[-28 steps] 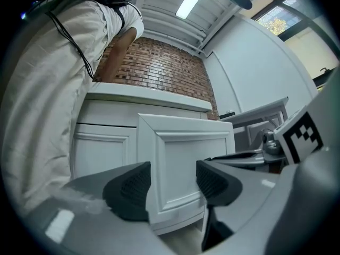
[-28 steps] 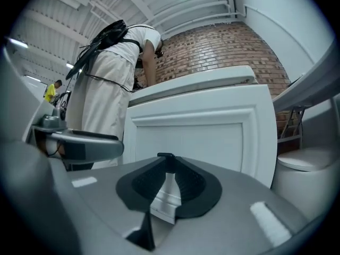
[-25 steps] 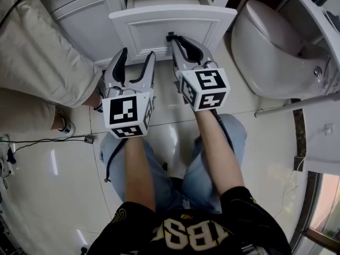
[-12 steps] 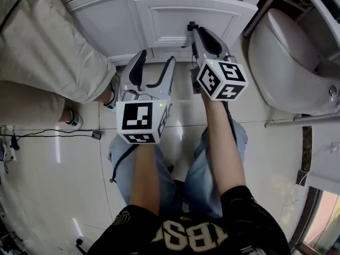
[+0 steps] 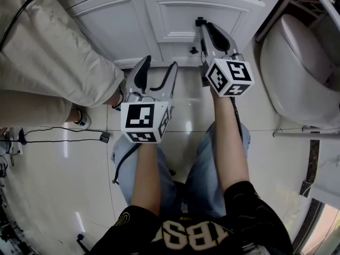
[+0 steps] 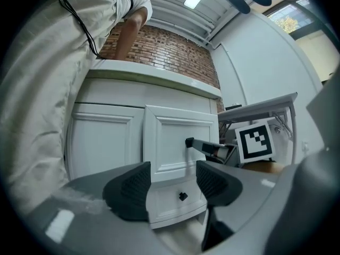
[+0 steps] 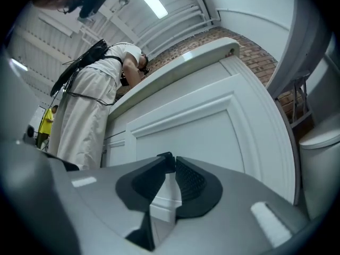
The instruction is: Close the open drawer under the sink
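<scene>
The white drawer front (image 5: 175, 15) under the sink stands close to the cabinet face, with a thin dark gap above it. My right gripper (image 5: 200, 21) is shut on the small black knob at the middle of that front, seen up close in the right gripper view (image 7: 169, 161) against the panel (image 7: 212, 126). My left gripper (image 5: 160, 64) hangs open lower down and to the left, holding nothing. In the left gripper view its pads (image 6: 127, 187) frame the drawer (image 6: 170, 142) and the right gripper (image 6: 204, 146).
A lower drawer with a black knob (image 6: 183, 196) sits beneath. A person in beige clothes (image 5: 48, 62) stands close at the left by the cabinet door (image 5: 106, 25). A toilet (image 5: 303, 62) is at the right, and a cable (image 5: 58, 140) lies on the tiled floor.
The right gripper has pushed forward with the drawer front, which has slid in towards the cabinet; the drawer's open top no longer shows. The left gripper has dropped a little.
</scene>
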Tool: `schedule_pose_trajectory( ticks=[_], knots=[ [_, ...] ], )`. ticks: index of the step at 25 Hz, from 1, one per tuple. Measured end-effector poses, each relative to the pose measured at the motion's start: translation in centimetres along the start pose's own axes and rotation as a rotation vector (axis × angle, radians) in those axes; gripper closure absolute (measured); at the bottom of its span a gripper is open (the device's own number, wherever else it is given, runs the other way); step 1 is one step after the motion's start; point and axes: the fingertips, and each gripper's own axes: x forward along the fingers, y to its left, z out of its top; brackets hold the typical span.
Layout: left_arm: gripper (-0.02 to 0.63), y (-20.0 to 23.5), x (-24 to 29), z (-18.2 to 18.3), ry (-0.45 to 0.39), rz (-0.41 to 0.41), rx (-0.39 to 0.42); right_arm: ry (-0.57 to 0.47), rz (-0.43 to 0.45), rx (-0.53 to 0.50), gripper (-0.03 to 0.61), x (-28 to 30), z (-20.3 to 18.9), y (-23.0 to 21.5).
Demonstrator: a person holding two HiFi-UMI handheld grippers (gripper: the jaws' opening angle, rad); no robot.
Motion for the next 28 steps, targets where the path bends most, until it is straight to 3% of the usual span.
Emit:
schedule_pose_trajectory(
  ticks=[3,7,12,16,21,24,28],
  knots=[
    [0.345,0.7,0.9,-0.9,0.03,0.007,0.014,-0.049,-0.009,0.029,0.515,1.2,-0.1,-1.0],
    [0.345,2.0,2.4,-2.1,0.053,0.009,-0.016,-0.067,-0.061,-0.006,0.515,3.2,-0.2,-1.7],
    [0.345,2.6,2.8,-2.5,0.056,0.0,-0.037,-0.109,-0.076,0.049,0.515,3.3,-0.5,-1.4],
    [0.345,2.4,2.8,-1.6,0.033,-0.008,-0.045,-0.038,-0.06,0.033,0.517,3.2,-0.5,-1.5],
    [0.345,1.7,2.1,-0.5,0.005,-0.019,-0.081,0.235,-0.158,-0.021,0.517,2.0,-5.2,-2.8],
    [0.345,0.7,0.9,0.1,-0.007,-0.016,-0.11,0.244,-0.135,-0.011,0.518,0.7,-5.0,-0.9],
    [0.345,-0.9,-1.0,2.1,-0.056,-0.01,-0.064,0.194,-0.031,-0.127,0.518,-1.4,-1.8,3.4]
  ],
)
